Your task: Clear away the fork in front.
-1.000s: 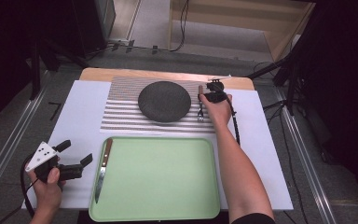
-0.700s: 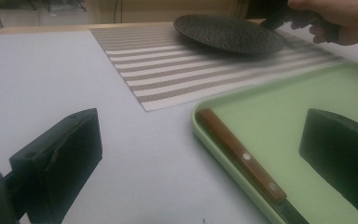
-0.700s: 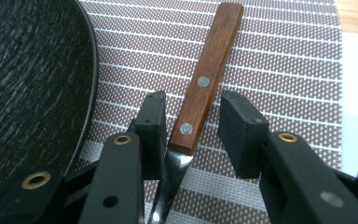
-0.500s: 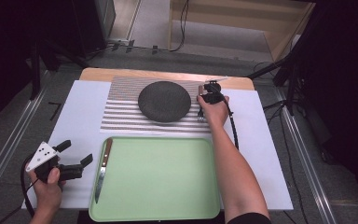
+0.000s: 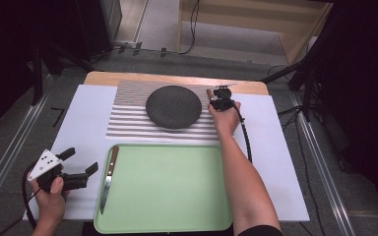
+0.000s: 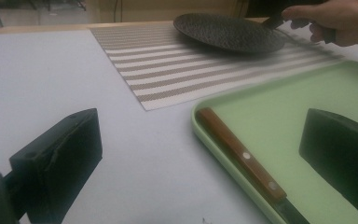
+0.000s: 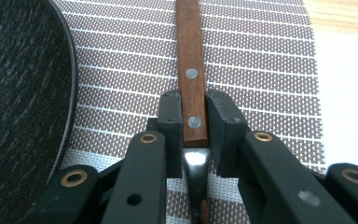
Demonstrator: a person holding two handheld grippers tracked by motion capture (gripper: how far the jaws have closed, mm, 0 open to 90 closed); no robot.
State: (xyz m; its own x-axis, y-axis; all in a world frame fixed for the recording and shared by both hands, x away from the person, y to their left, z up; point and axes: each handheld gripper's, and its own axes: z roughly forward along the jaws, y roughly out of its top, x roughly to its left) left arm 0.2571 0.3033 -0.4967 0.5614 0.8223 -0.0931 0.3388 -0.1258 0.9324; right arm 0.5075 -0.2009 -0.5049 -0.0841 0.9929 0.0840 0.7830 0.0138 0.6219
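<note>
Right gripper view: right gripper [image 7: 195, 135] clamped on wooden handle [image 7: 189, 56] of utensil lying on striped placemat [image 7: 261, 70], just right of dark plate [image 7: 18, 93]. High view: left gripper [image 5: 74, 169] spread wide, holding nothing, just left of green tray [image 5: 167, 189], nearer person than plate. Knife [image 5: 108, 179] lies along tray's left edge.

Even overhead light fell on the table [image 5: 280, 147] while its surroundings stayed dark; the left gripper view blurred towards its far edge.
</note>
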